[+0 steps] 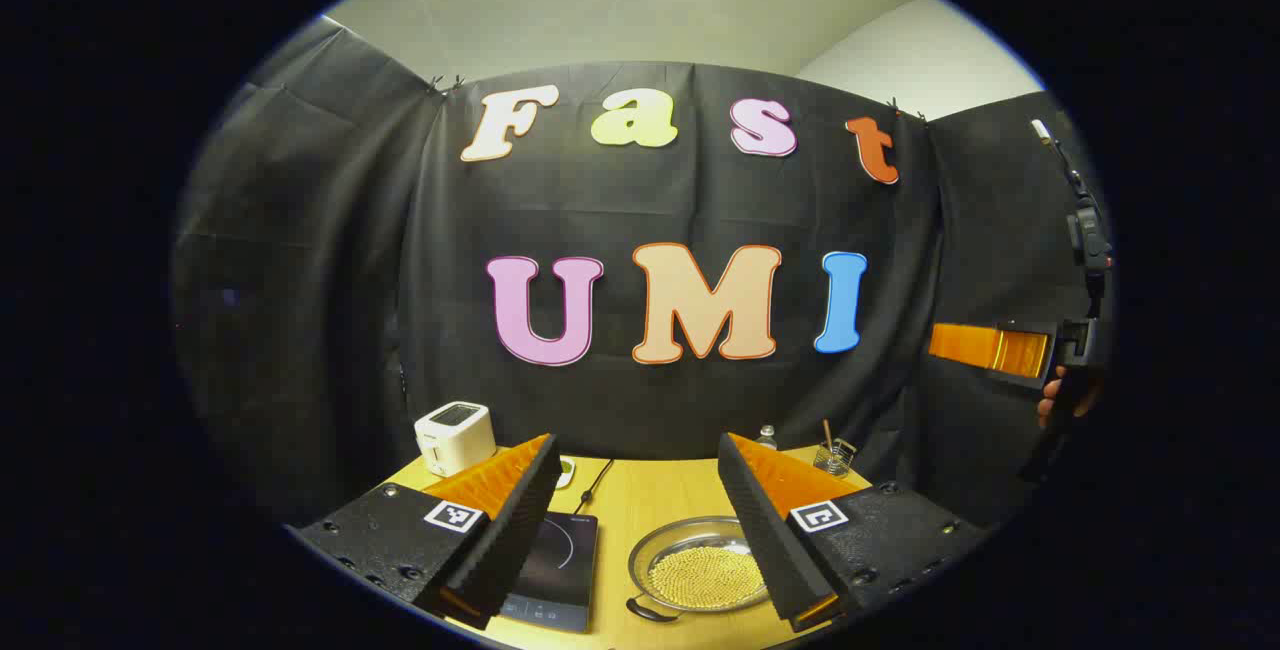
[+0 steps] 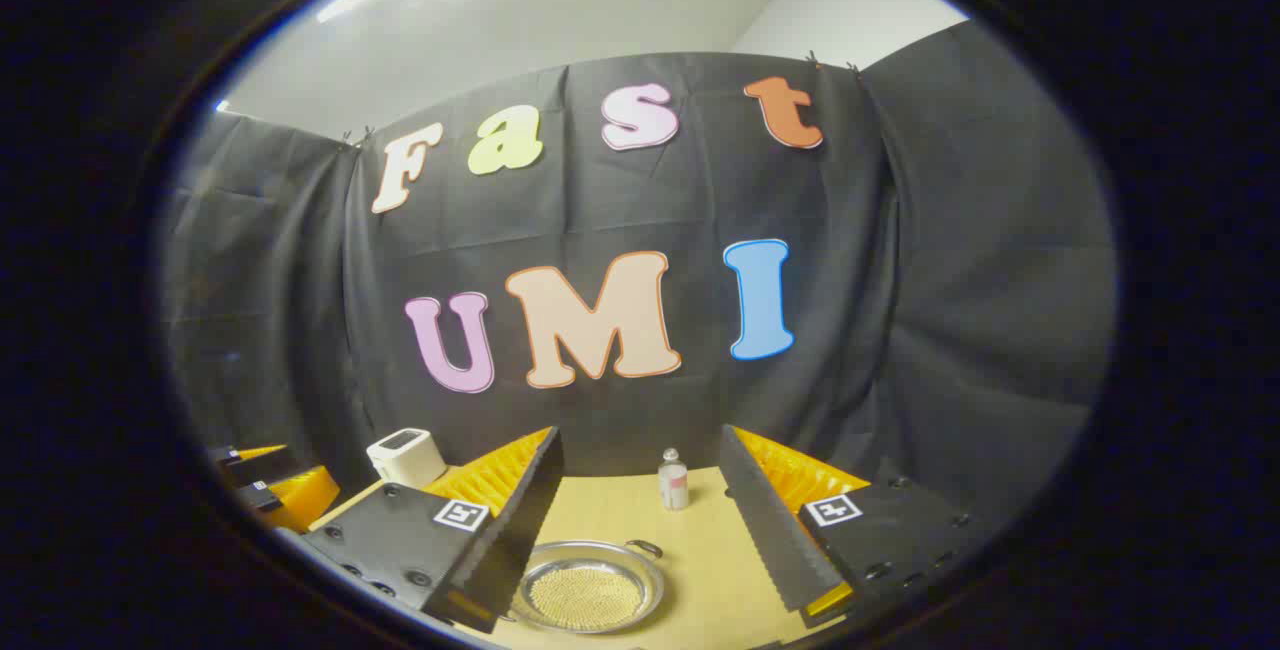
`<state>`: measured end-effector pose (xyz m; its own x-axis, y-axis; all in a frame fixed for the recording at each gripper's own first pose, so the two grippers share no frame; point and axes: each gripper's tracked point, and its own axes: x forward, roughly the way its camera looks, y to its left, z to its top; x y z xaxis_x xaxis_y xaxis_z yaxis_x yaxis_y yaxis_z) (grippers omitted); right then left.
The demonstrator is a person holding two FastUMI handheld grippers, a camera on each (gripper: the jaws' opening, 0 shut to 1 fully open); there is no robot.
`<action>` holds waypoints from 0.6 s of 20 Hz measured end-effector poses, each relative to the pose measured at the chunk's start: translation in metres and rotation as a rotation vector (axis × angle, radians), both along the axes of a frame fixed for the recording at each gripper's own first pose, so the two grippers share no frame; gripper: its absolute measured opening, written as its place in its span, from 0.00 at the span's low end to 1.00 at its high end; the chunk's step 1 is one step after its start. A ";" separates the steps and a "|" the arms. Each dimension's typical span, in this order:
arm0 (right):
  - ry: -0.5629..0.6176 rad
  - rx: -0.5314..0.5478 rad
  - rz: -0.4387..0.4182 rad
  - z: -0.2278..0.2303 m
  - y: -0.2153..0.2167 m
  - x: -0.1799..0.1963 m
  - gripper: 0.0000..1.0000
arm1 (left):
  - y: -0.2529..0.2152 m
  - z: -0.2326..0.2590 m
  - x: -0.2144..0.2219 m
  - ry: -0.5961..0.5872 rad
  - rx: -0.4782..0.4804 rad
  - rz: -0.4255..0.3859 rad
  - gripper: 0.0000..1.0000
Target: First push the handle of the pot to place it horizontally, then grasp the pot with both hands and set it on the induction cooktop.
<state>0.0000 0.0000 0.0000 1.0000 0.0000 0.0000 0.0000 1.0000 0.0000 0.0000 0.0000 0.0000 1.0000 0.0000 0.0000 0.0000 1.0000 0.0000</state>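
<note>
A shallow metal pot (image 1: 700, 570) holding small yellow beads sits on the wooden table (image 1: 640, 500), with a dark handle (image 1: 648, 612) at its near left. The black induction cooktop (image 1: 555, 570) lies just left of it. My left gripper (image 1: 637, 442) hangs open above both, holding nothing. In the right gripper view the pot (image 2: 590, 590) lies low between the fingers, a handle (image 2: 645, 548) at its far right. My right gripper (image 2: 640, 432) is open and high above the table. It also appears far right in the left gripper view (image 1: 990, 348), held by a hand (image 1: 1065, 400).
A white toaster (image 1: 455, 435) stands at the table's back left, with a cable (image 1: 590, 490) running toward the cooktop. A small bottle (image 2: 674, 480) and a wire holder (image 1: 835, 455) stand at the back right. Black cloth walls close the booth.
</note>
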 end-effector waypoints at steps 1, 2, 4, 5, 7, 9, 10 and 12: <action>-0.002 -0.004 0.002 0.001 -0.003 0.001 0.93 | 0.001 -0.002 0.000 0.004 0.001 0.007 0.93; -0.005 -0.011 0.000 0.003 -0.008 0.002 0.93 | 0.001 -0.002 -0.001 0.007 0.007 0.015 0.93; -0.013 -0.027 -0.011 0.007 -0.016 0.001 0.93 | -0.002 -0.002 0.000 0.009 0.016 0.021 0.96; -0.017 -0.031 -0.016 0.009 -0.019 0.001 0.93 | -0.003 -0.004 0.000 0.012 0.018 0.023 0.93; -0.024 -0.031 -0.017 0.011 -0.023 0.000 0.93 | -0.007 -0.002 0.000 0.008 0.022 0.019 0.96; -0.028 -0.031 -0.018 0.012 -0.025 -0.001 0.98 | -0.010 0.001 0.000 0.002 0.030 0.014 0.96; -0.027 -0.032 -0.019 0.012 -0.026 -0.003 0.93 | -0.012 0.002 0.000 0.001 0.034 0.012 0.93; -0.027 -0.039 -0.024 0.012 -0.030 -0.005 0.98 | -0.017 0.001 0.000 -0.001 0.039 0.006 0.96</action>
<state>-0.0055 -0.0304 0.0124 0.9993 -0.0232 0.0279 0.0242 0.9990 -0.0384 -0.0004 -0.0165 0.0008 1.0000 0.0063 0.0012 -0.0063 0.9992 0.0391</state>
